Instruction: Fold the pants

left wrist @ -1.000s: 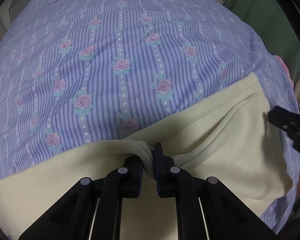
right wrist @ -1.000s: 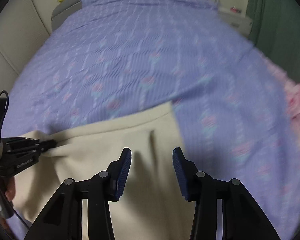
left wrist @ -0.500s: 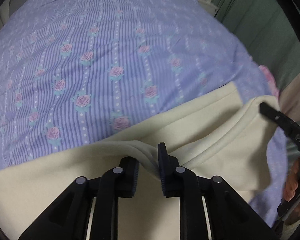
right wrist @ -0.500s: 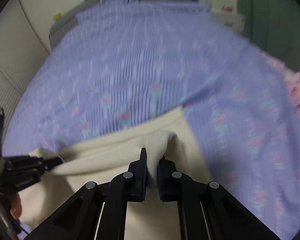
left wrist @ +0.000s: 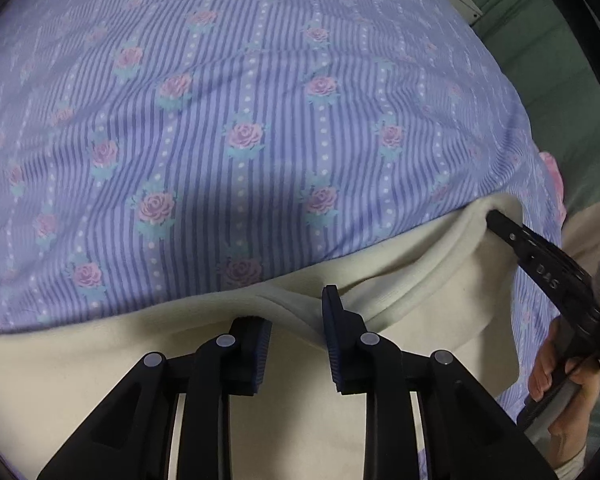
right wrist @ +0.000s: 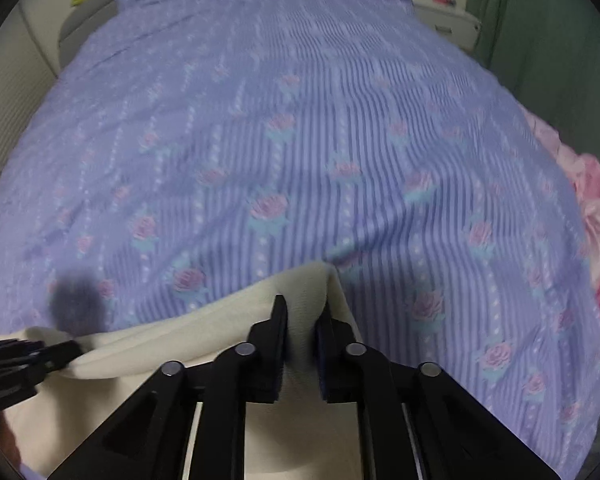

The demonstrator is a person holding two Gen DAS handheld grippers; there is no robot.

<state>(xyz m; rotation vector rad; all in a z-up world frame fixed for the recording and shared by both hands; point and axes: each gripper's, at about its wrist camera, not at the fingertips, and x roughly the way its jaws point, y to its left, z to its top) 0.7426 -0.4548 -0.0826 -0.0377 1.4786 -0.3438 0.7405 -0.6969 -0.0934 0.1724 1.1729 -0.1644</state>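
Cream pants [left wrist: 420, 280] lie at the near edge of a bed with a purple striped rose sheet [left wrist: 260, 120]. My left gripper [left wrist: 296, 320] points steeply down with a thick fold of the pants' far edge between its fingers; its jaws are opening slightly, and the cloth still fills the gap. My right gripper [right wrist: 302, 320] pinches the right corner of the pants [right wrist: 204, 332], its jaws easing wider around the bunched cloth. Each gripper shows in the other's view: the right [left wrist: 496, 216] at the cloth's corner, the left [right wrist: 70, 348] at the edge.
A person's hand [left wrist: 560, 368] holds the right gripper's handle. Pink bedding [right wrist: 596, 216] lies along the bed's right side. A green curtain [right wrist: 540, 40] and a white nightstand [right wrist: 444, 12] stand beyond. The bed's far half carries only the sheet.
The right gripper went from open above the pants to shut on their right corner. The left gripper's jaws widened a little around its fold. Both hands shifted across the bed with the edge.
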